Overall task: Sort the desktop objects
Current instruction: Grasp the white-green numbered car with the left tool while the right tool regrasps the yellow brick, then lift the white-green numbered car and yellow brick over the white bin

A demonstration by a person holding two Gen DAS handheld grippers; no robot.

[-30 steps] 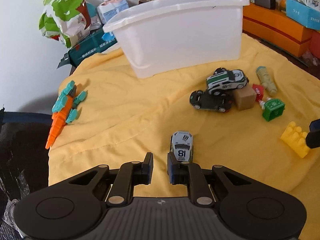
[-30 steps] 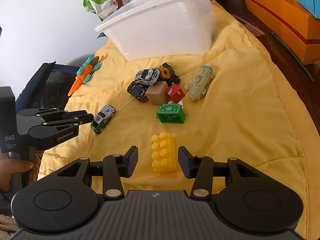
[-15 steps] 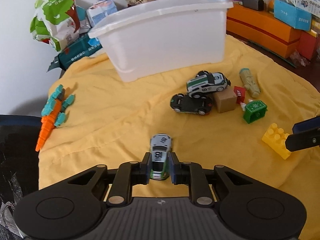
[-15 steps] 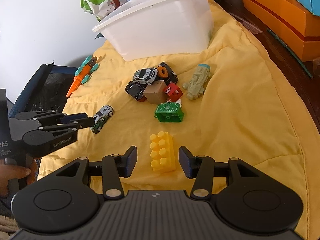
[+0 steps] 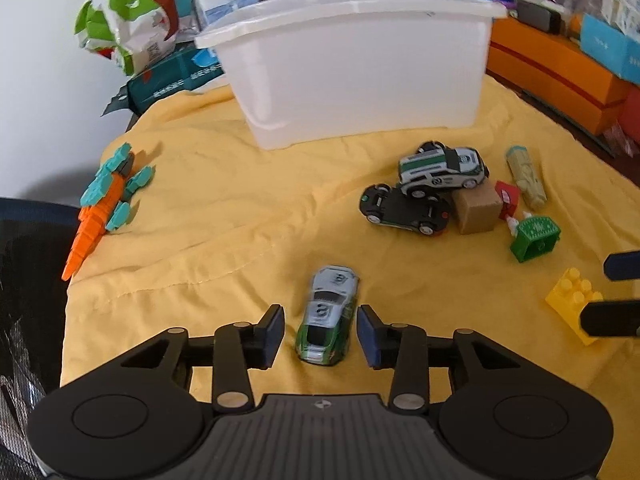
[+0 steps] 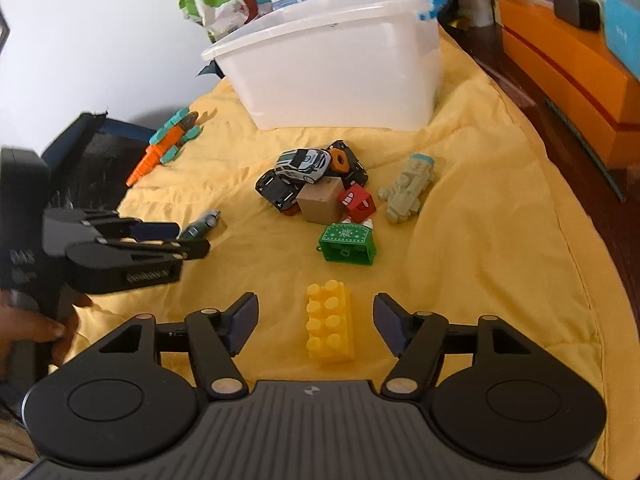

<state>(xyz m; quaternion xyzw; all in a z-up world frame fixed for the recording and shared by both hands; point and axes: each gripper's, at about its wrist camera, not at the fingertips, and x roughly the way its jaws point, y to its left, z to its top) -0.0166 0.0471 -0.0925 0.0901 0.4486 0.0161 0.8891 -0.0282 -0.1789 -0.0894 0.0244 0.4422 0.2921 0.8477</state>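
A small silver and green toy car (image 5: pixel 328 314) lies on the yellow cloth between the open jaws of my left gripper (image 5: pixel 320 334), with gaps on both sides. It also shows in the right wrist view (image 6: pixel 200 225), partly behind the left gripper. A yellow building brick (image 6: pixel 330 326) lies between the open jaws of my right gripper (image 6: pixel 314 328), untouched. It shows in the left wrist view too (image 5: pixel 572 300). A large white plastic bin (image 5: pixel 356 60) stands at the back of the cloth.
A pile of toys lies mid-cloth: white-green car (image 5: pixel 442 168), black car (image 5: pixel 404 210), brown cube (image 5: pixel 476 208), red block (image 6: pixel 356 202), green block (image 6: pixel 348 242), grey-green figure (image 6: pixel 408 188). An orange and teal toy (image 5: pixel 104 204) lies at left. Orange boxes (image 5: pixel 560 76) stand at right.
My left gripper came around the silver and green car, looked closed on it half a second ago, and now stands open around it. My right gripper has opened wider around the yellow brick.
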